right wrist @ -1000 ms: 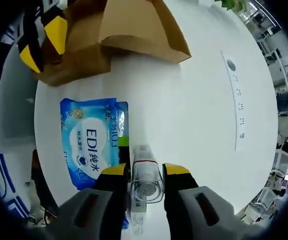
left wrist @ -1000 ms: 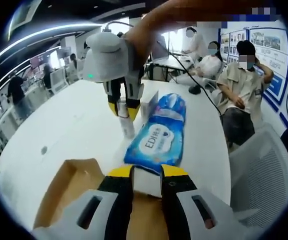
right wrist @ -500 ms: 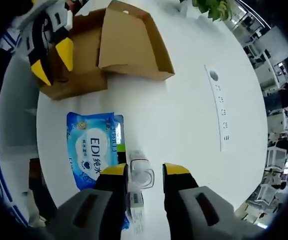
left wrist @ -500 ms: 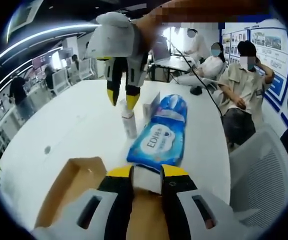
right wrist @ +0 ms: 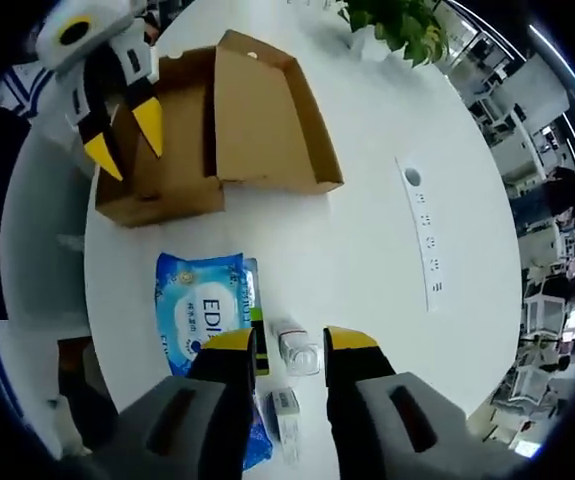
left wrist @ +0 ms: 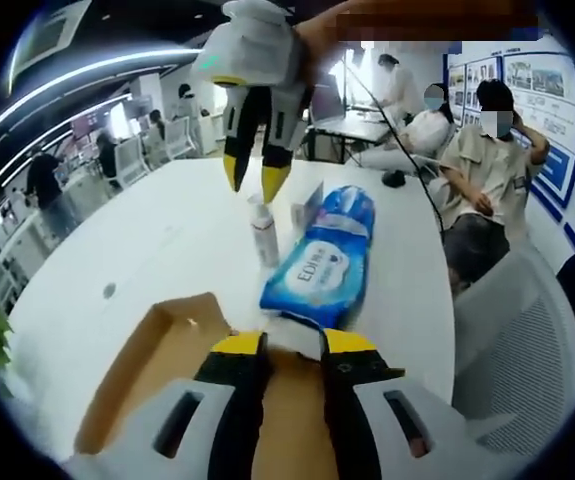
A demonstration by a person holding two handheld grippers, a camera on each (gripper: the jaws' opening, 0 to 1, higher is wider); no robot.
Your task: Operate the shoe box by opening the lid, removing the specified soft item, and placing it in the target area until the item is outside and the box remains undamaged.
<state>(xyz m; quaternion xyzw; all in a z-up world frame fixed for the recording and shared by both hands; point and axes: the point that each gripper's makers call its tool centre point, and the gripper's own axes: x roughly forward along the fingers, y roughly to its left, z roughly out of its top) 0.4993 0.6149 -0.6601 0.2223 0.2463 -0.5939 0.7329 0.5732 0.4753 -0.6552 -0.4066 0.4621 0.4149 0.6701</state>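
Right claw (right wrist: 277, 340) released, empty, above upright bottle (right wrist: 300, 353); left claw (left wrist: 294, 345) parted over open box (right wrist: 217, 130). Wipes pack (right wrist: 199, 313) out, near bench edge. Best lift straight, sparing bottle.

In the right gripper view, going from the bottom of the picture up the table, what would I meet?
Right gripper → small clear bottle → blue wet-wipes pack → open cardboard shoe box → potted plant.
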